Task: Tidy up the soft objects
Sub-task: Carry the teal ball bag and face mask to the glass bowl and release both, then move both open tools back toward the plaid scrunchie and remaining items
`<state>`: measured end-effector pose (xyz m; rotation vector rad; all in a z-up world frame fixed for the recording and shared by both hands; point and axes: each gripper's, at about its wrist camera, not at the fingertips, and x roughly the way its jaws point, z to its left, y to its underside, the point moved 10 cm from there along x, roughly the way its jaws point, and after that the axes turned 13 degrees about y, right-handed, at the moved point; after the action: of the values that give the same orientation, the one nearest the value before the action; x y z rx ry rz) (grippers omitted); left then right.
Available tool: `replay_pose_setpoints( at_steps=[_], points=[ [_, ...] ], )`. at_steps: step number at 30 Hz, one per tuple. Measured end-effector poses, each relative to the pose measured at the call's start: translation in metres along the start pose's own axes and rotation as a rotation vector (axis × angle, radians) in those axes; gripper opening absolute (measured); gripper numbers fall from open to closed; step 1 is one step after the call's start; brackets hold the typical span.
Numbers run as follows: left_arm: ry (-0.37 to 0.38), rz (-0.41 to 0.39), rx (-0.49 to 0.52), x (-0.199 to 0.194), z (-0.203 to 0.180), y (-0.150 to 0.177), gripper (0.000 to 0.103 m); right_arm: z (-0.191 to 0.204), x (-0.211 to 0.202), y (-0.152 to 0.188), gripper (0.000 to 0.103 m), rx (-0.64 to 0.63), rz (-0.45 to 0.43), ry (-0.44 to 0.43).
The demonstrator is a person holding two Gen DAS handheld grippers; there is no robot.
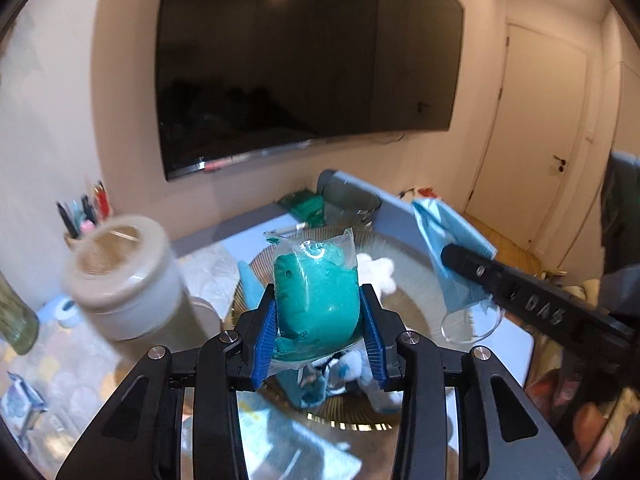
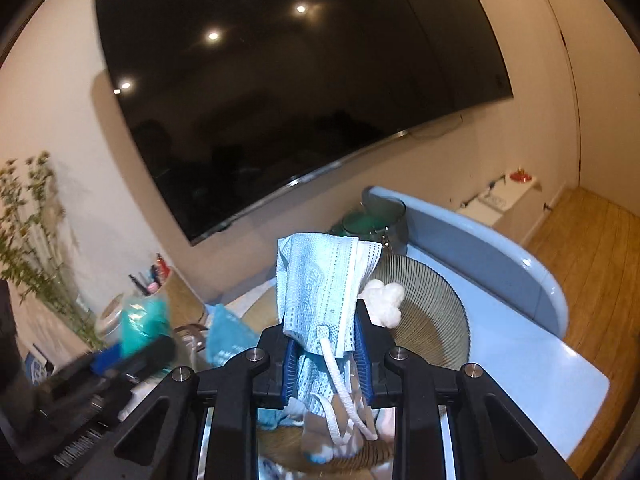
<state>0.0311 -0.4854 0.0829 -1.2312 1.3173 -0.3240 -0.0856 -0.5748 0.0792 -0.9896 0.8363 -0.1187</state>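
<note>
My left gripper point(image 1: 318, 320) is shut on a teal sponge in clear plastic wrap point(image 1: 316, 300), held above a round ribbed glass plate point(image 1: 416, 288). My right gripper point(image 2: 325, 354) is shut on a light blue face mask point(image 2: 320, 292) with white ear loops hanging down. The mask also shows in the left wrist view point(image 1: 452, 248), held up at the right over the plate's edge. White cotton balls point(image 1: 380, 272) lie on the plate; they show in the right wrist view point(image 2: 386, 300) too. More soft items lie under my left gripper, partly hidden.
A white lidded jar point(image 1: 124, 280) stands at the left, with a pen holder point(image 1: 82, 216) behind it. A dark bowl point(image 1: 350, 200) and green packet point(image 1: 304, 206) sit at the table's far end. A large black TV point(image 1: 304, 60) hangs on the wall. A plant point(image 2: 32, 240) stands far left.
</note>
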Motion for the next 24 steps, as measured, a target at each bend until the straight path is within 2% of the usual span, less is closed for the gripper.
replay_pose_setpoints(
  at_steps=[3,4,5,7,8,10,15,19,24],
  points=[
    [-0.017,0.047,-0.004,0.026,0.001,0.011,0.038,-0.001,0.023,-0.004,0.024,0.01,0.039,-0.008],
    [-0.033,0.064,0.001,0.033,0.002,0.015,0.04,-0.002,0.03,-0.003,0.029,0.005,0.053,-0.004],
    [-0.037,0.078,0.006,0.038,0.003,0.018,0.047,-0.002,0.039,-0.001,0.033,-0.003,0.079,0.003],
    [-0.015,0.119,0.024,0.049,-0.002,0.027,0.049,-0.004,0.052,0.006,0.062,0.002,0.128,0.006],
    [-0.001,0.149,0.031,0.054,-0.003,0.032,0.063,-0.006,0.056,0.008,0.062,0.008,0.136,0.001],
    [0.005,0.164,0.037,0.054,-0.004,0.038,0.079,-0.01,0.061,0.013,0.062,0.003,0.149,0.012],
    [0.093,0.165,0.069,0.039,-0.024,0.042,0.08,-0.025,0.057,0.021,0.062,0.037,0.173,0.006],
    [0.127,0.138,0.105,0.01,-0.041,0.041,0.08,-0.031,0.042,0.021,0.062,0.049,0.164,0.01],
    [0.16,0.068,0.115,-0.053,-0.052,0.037,0.08,-0.024,0.006,0.016,0.062,0.06,0.122,-0.024]
  ],
)
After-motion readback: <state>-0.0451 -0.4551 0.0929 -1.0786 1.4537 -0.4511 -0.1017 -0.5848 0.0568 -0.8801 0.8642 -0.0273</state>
